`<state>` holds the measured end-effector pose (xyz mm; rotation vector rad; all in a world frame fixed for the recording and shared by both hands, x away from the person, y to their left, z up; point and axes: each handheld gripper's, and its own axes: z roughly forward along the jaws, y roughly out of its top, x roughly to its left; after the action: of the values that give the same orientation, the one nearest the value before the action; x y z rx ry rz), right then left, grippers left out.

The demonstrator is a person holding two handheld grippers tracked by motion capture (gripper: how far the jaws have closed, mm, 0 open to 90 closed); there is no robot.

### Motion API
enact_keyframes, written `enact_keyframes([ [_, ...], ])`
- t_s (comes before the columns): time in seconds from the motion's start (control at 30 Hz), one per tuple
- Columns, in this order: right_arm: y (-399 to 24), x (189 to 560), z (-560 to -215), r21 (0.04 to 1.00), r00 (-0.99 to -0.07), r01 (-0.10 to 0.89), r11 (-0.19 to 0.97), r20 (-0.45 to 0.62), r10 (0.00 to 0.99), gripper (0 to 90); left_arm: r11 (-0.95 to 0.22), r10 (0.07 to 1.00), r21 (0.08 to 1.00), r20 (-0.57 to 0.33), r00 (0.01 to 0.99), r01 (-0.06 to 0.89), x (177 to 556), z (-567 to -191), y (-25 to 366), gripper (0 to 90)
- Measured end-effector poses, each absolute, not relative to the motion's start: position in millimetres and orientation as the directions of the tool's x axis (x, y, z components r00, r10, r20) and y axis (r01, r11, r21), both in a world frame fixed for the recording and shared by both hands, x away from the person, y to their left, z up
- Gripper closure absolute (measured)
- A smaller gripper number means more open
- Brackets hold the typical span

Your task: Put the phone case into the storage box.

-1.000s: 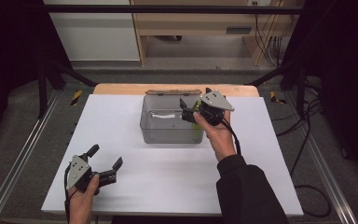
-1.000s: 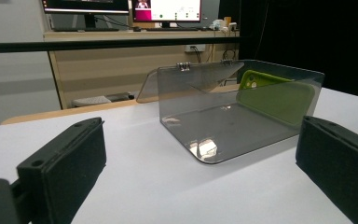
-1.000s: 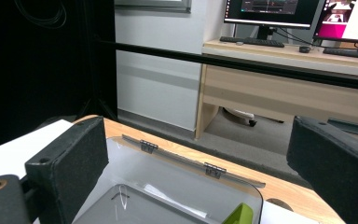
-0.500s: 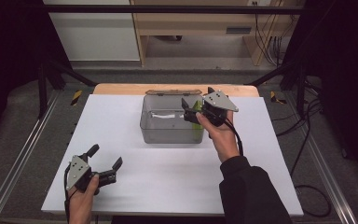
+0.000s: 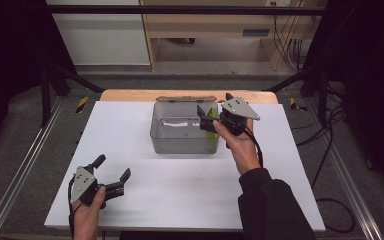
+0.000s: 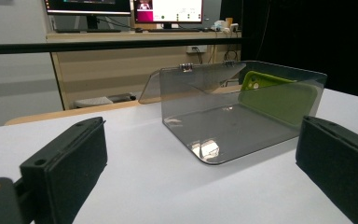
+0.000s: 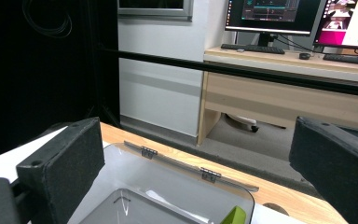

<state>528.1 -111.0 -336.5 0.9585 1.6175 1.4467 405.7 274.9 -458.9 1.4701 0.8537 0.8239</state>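
Clear plastic box (image 5: 185, 129) sits mid-desk toward the far edge, lid (image 5: 186, 98) flipped open and lying back on the wooden strip behind it. A green phone case (image 5: 211, 131) stands on edge inside, leaning against the box's right wall — in the left gripper view it shows through the tinted wall (image 6: 279, 95).

Right hand-held gripper (image 5: 211, 116) hovers over the box's right end, just above the case. Its jaws are spread wide and hold nothing; the right gripper view looks past them at the hinged lid (image 7: 186, 170) and a green corner of the case (image 7: 235, 217) at the bottom edge.

Left hand-held gripper (image 5: 111, 175) rests low at the near-left of the desk (image 5: 130, 130), well apart from the box, jaws also spread, nothing between them (idle, just pointed at the box).

Progress, as a judgement: case looks placed in the box, so the putting-in part seems done. Left to do — probably swing the lid shut. Can't tell whether the case will clear the lid while it stands on edge.
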Motion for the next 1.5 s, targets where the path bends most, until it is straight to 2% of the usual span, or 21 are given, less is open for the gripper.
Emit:
enact_keyframes([
  [1.5, -143, 517, -327, 0.997, -0.460, 0.030, 0.076, -0.053, 0.887, 2.4, -0.025, 0.881, 0.998, -0.003, 0.473, 0.052, 405, -457, 287, 1.8],
])
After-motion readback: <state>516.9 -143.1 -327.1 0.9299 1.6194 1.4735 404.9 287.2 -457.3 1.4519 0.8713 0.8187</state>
